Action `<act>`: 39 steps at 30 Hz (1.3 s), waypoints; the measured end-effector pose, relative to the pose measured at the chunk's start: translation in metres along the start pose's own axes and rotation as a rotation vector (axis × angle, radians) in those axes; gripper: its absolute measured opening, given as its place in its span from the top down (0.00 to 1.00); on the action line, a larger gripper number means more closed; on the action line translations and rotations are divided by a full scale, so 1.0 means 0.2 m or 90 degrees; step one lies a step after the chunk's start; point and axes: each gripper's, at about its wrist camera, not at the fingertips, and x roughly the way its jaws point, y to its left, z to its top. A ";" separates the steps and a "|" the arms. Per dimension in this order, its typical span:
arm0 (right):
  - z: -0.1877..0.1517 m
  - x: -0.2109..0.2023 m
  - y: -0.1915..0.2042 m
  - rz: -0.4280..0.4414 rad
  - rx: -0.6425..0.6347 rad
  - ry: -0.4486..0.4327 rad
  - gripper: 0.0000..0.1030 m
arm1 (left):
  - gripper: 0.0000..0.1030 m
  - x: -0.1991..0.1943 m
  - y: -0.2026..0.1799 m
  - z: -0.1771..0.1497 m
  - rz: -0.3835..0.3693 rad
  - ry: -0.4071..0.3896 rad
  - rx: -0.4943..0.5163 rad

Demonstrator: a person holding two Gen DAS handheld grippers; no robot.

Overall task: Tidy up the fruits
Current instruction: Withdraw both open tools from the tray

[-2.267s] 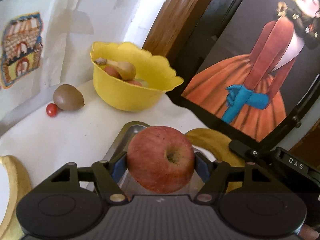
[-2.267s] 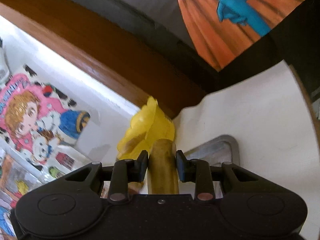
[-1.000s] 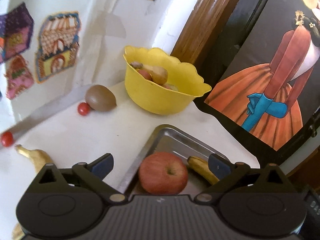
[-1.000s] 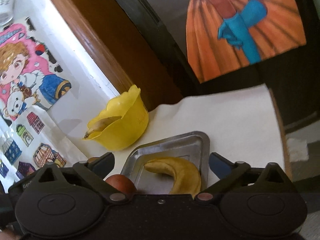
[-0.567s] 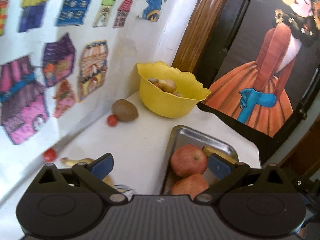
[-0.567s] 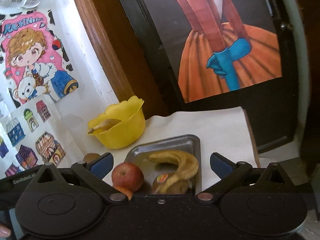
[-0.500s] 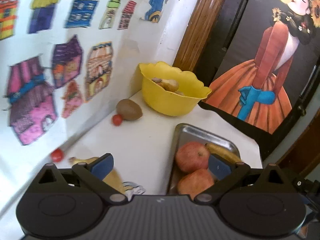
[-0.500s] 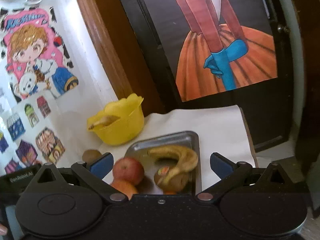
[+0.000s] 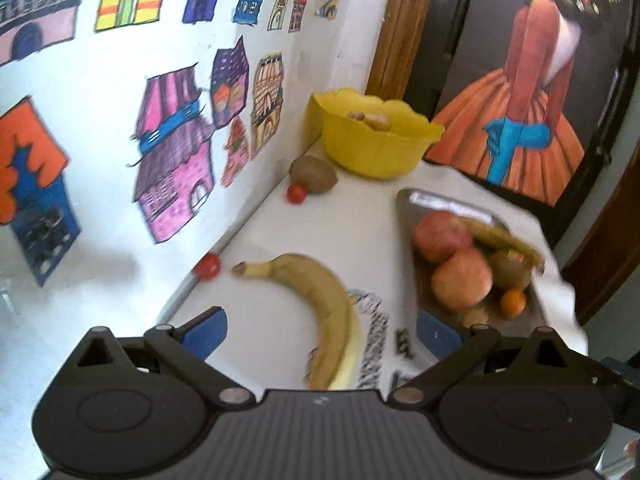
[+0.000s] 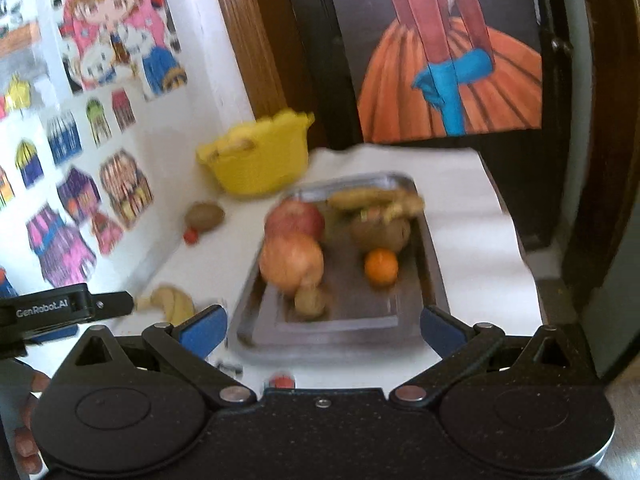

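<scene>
White cloth covers the table [image 10: 460, 208], where a metal tray [image 10: 434, 276] at frame centre is now seen loaded with two apples [image 10: 292, 260], a banana [image 10: 376, 198], a kiwi and an orange [image 10: 381, 266], the apple and banana having been released there moments earlier. Both the left gripper [image 9: 320, 326] and the right gripper [image 10: 320, 326] are shown spread wide and empty. A loose banana [image 9: 320, 300] is framed low centre, likely next. "GenRobot.AI" is read at lower left.

right claw [image 10: 320, 330] spread, empty | metal tray [image 10: 434, 276]: apples, kiwi, orange, banana
</scene>
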 end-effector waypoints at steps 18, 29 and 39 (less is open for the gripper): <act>-0.18 0.05 0.26 0.000 0.002 0.121 0.01 | 0.00 -0.06 0.23 -0.14 0.053 0.040 0.011; -0.18 0.10 0.36 0.006 -0.124 0.097 0.01 | 0.00 -0.02 0.25 -0.14 0.053 0.053 -0.031; -0.09 0.19 0.42 0.061 -0.252 0.038 0.01 | 0.00 0.08 0.27 -0.05 0.087 0.048 -0.131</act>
